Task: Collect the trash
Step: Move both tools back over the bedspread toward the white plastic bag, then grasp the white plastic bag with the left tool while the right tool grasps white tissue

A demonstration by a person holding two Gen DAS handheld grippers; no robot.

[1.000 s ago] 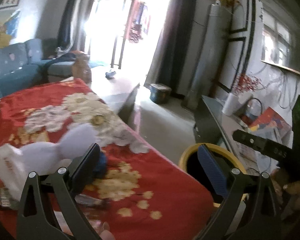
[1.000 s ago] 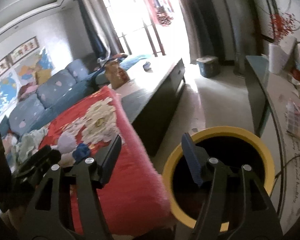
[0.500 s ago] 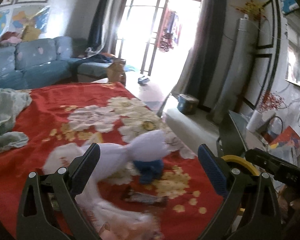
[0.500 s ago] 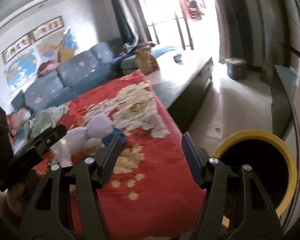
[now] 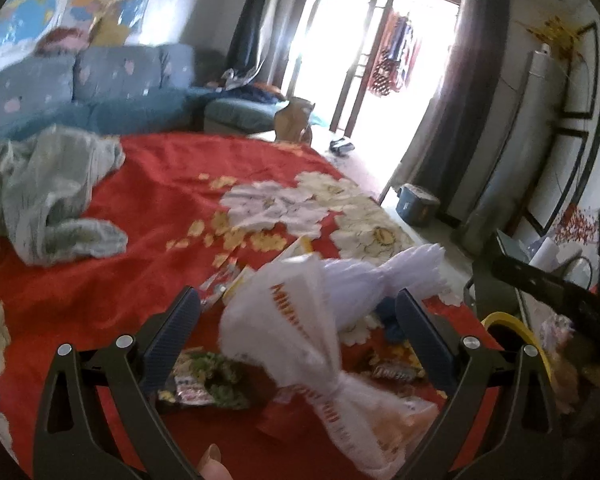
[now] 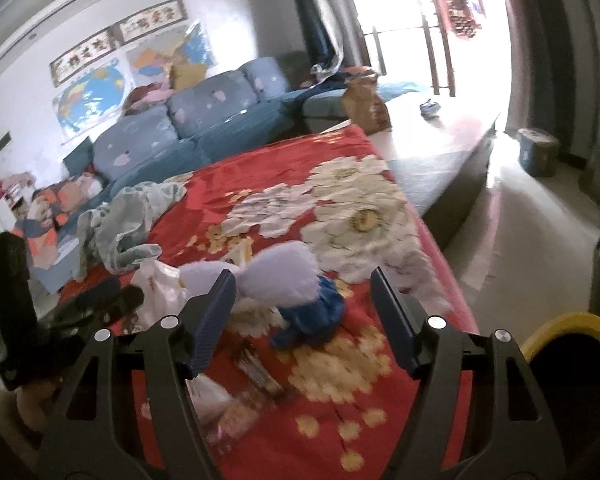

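We see only the yellow bin's (image 6: 572,326) dark inside. Our left gripper (image 5: 298,330) gapes wide over a white bag (image 5: 300,332); our right gripper (image 6: 302,316) is opening, empty.

right gripper (image 6: 302,308) jaws opening, empty | blue wad (image 6: 312,316) on red blanket (image 6: 380,420) | yellow-rimmed bin (image 6: 572,324) right

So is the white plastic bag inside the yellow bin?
No, the white plastic bag lies on the red blanket, apart from the yellow bin.
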